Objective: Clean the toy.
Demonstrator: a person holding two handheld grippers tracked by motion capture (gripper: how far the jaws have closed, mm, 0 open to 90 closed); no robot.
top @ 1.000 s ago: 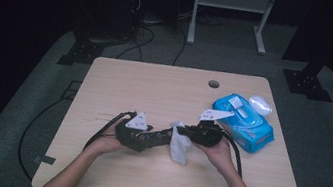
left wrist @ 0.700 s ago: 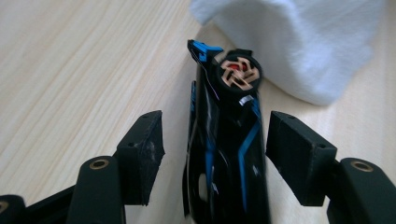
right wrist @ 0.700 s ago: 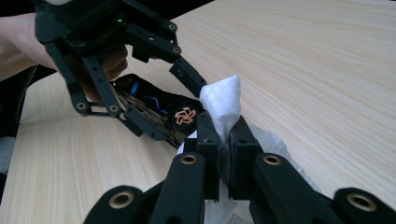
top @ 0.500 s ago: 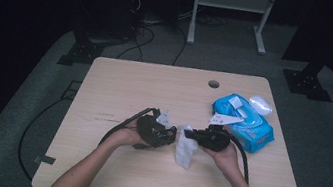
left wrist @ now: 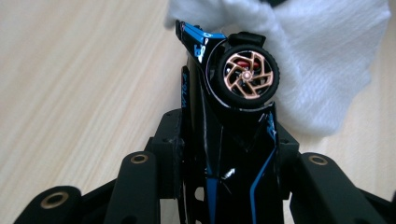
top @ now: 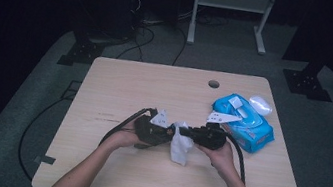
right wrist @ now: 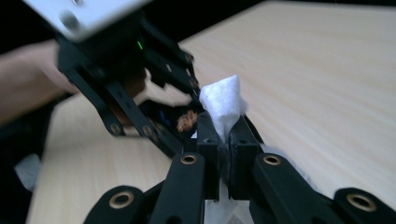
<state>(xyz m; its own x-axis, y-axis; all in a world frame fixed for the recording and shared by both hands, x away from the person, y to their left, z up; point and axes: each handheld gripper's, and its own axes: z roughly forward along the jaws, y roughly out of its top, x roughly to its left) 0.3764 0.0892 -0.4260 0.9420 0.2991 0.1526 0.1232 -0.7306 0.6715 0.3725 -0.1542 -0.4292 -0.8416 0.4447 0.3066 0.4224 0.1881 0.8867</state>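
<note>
A black toy car point(left wrist: 233, 121) with blue trim and a copper wheel stands between the pads of my left gripper point(left wrist: 231, 135), one wheel facing the camera. The jaws have just been closing on the car and hold it clear of the table. My right gripper point(right wrist: 223, 135) is shut on a white wipe point(right wrist: 223, 105), whose loose end hangs down point(top: 180, 149). In the high view the left gripper point(top: 168, 133) and right gripper point(top: 193, 134) meet tip to tip over the table's middle, and the wipe point(left wrist: 322, 70) lies against the car's far side.
A blue pack of wipes point(top: 245, 124) lies at the right of the wooden table point(top: 119, 91), with a small white object point(top: 260, 105) behind it. A cable hole point(top: 213, 84) sits near the far edge. Cables trail from both grippers off the table.
My left hand has moved right, bringing the car up against the wipe. The right hand has stayed put with the wipe in its jaws.
</note>
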